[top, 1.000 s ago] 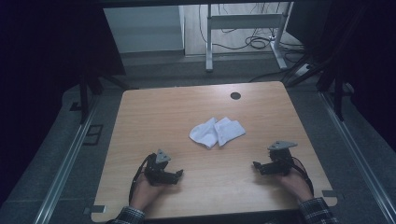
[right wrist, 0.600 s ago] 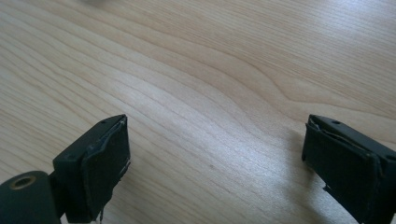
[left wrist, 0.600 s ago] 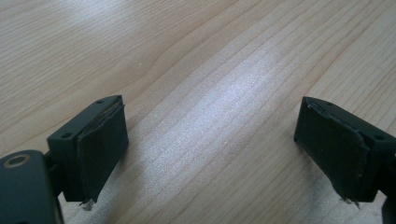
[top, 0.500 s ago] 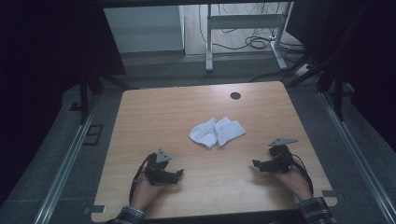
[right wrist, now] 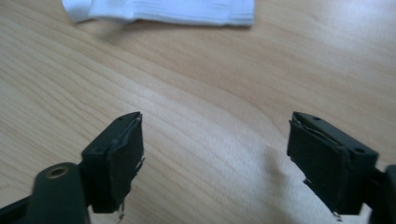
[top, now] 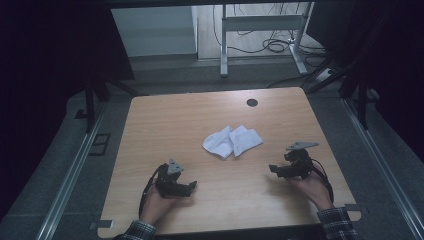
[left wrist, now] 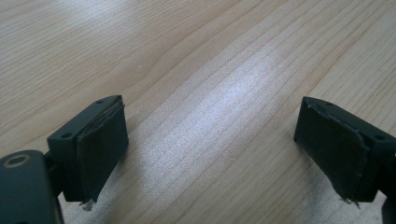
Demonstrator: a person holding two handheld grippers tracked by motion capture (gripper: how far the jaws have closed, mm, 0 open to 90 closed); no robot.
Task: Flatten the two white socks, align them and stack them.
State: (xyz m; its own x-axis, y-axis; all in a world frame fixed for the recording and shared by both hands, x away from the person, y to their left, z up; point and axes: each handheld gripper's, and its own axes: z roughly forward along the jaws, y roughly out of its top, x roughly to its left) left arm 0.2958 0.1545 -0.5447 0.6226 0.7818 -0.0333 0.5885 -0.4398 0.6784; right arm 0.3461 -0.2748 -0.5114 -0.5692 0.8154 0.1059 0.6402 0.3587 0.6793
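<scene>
A crumpled white cloth point(top: 232, 141) lies near the middle of the wooden table point(top: 165, 125); its edge shows along the top of the right gripper view point(right wrist: 159, 11). My left gripper point(top: 192, 186) rests low at the front left, pointing right, and its jaws stand wide open over bare wood point(left wrist: 210, 149). At the front right, my right gripper point(top: 272, 169) points left toward the cloth but stays short of it. Its jaws point(right wrist: 215, 158) have just been closing somewhat and stand open with nothing between them.
A round dark hole point(top: 252, 102) sits near the table's far edge. Beyond the table stand a white metal frame point(top: 224, 45) and loose cables point(top: 275, 46) on the floor. Metal rails point(top: 75, 165) run along both sides.
The right hand has shifted slightly at the front right. The left hand and the cloth have kept still.
</scene>
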